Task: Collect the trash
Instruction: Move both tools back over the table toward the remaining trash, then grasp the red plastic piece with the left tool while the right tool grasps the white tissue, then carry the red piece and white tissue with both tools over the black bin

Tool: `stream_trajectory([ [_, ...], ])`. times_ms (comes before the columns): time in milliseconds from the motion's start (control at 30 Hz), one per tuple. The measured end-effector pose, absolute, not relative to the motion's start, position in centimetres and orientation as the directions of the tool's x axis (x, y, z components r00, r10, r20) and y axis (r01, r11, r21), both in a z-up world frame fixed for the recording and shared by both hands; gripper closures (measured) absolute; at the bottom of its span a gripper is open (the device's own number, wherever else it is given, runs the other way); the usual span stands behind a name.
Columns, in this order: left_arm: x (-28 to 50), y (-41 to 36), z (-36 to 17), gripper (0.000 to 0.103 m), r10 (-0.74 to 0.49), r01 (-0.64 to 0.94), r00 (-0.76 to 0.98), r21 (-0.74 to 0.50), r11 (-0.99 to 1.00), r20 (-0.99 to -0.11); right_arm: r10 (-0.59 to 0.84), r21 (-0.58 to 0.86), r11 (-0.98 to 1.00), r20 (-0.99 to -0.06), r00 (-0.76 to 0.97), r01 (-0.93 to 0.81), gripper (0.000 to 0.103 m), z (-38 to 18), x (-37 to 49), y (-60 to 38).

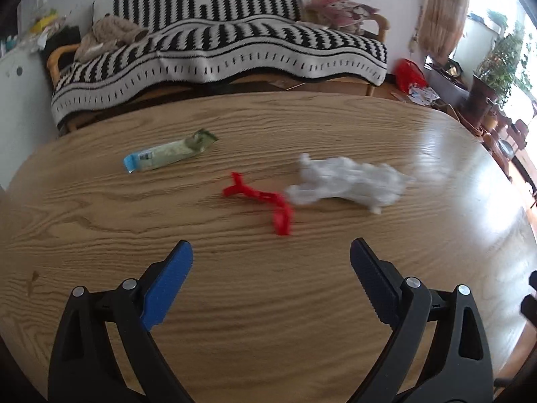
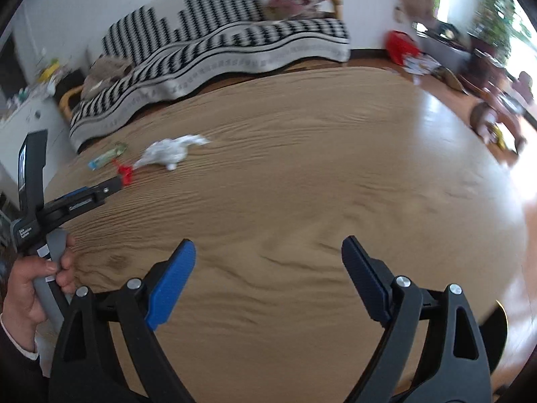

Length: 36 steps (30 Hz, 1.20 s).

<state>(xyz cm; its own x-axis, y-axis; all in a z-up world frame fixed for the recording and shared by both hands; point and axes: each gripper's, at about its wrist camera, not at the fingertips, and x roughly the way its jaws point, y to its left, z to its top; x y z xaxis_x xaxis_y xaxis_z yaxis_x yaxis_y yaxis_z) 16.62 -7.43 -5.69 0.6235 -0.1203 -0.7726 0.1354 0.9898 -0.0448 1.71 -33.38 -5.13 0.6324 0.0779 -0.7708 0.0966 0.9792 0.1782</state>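
Trash is what I am after, and three pieces of it lie on the wooden table (image 1: 100,208): one snack wrapper (image 1: 167,151), green with a blue end, toward the far left; one red scrap (image 1: 261,201), twisted like a bit of plastic, near the middle; and one crumpled white tissue (image 1: 349,181), touching the red scrap's right end. I judge this to be the approach step, with nothing collected by either tool yet. My left gripper (image 1: 271,252) stands wide, jaws empty, pointed down at the table with the red scrap just ahead of it and the tissue a little to its right. My right gripper (image 2: 268,248) is also wide and empty, over bare wood, with all three pieces well off to its left; in its view I can see my left hand (image 2: 30,288) on the grey handle of the other tool. The next move, as I read it, calls for carrying the left jaws forward and down to straddle the red scrap, then closing. No bin or bag shows in either view, so where the trash goes I cannot tell. Two grippers, three pieces of trash, one table.
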Motion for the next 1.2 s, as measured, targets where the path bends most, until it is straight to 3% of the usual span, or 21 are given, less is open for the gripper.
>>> stream_trajectory([
  [233,18.7,-8.1,-7.4,0.012,-0.154,0.181,0.606,-0.053,0.982,-0.78,0.112,0.179,0.983,-0.787,0.607,0.051,0.017,-6.8,6.2,-28.9],
  [267,18.8,-8.2,-7.6,0.017,-0.161,0.193,0.605,-0.052,0.98,-0.779,0.109,0.173,0.984,-0.79,0.603,0.049,0.017,-7.1,6.8,-28.6],
  [300,18.9,-8.3,-7.8,0.028,-0.164,0.2,0.603,-0.051,0.979,-0.781,0.112,0.173,0.984,-0.792,0.601,0.045,0.017,-7.4,6.8,-28.7],
  [333,19.3,-8.4,-8.0,0.032,-0.165,0.208,0.595,-0.047,0.977,-0.786,0.113,0.172,0.984,-0.792,0.6,0.041,0.017,-7.7,7.4,-28.5],
  [367,19.3,-8.2,-7.7,0.059,-0.176,0.222,0.602,-0.049,0.974,-0.779,0.112,0.17,0.985,-0.792,0.6,0.041,0.017,-7.9,7.9,-28.4],
  [400,19.5,-8.1,-7.5,0.08,-0.182,0.229,0.601,-0.05,0.972,-0.778,0.112,0.168,0.985,-0.796,0.594,0.038,0.017,-8.2,8.6,-28.1],
  [467,19.3,-7.4,-7.4,0.093,-0.202,0.251,0.582,-0.062,0.966,-0.788,0.111,0.162,0.986,-0.797,0.594,0.033,0.017,-8.8,9.5,-27.7],
  [800,16.2,0.2,-6.5,0.093,-0.184,0.18,0.565,-0.098,0.979,-0.804,0.153,0.165,0.986,-0.783,0.603,-0.035,0.018,-9.6,15.2,-24.3],
  [900,15.3,1.4,-6.5,0.093,-0.165,0.179,0.574,-0.074,0.981,-0.802,0.17,0.161,0.984,-0.772,0.613,-0.072,0.029,-9.5,17.1,-22.3],
  [933,15.1,1.6,-6.4,0.093,-0.158,0.178,0.579,-0.065,0.982,-0.8,0.173,0.148,0.985,-0.768,0.616,-0.092,0.046,-9.5,17.4,-21.6],
  [967,14.9,2.1,-6.3,0.093,-0.15,0.175,0.584,-0.056,0.983,-0.798,0.18,0.136,0.984,-0.767,0.616,-0.118,0.09,-9.4,17.5,-20.9],
  [1000,14.9,2.5,-6.2,0.093,-0.147,0.169,0.588,-0.057,0.984,-0.795,0.205,0.145,0.978,-0.774,0.599,-0.147,0.094,-9.4,17.3,-20.4],
  [1200,14.9,4.9,-5.0,0.093,-0.17,0.126,0.611,-0.117,0.985,-0.774,0.281,0.132,0.947,-0.78,0.558,-0.293,0.094,-8.2,12.8,-18.0],
])
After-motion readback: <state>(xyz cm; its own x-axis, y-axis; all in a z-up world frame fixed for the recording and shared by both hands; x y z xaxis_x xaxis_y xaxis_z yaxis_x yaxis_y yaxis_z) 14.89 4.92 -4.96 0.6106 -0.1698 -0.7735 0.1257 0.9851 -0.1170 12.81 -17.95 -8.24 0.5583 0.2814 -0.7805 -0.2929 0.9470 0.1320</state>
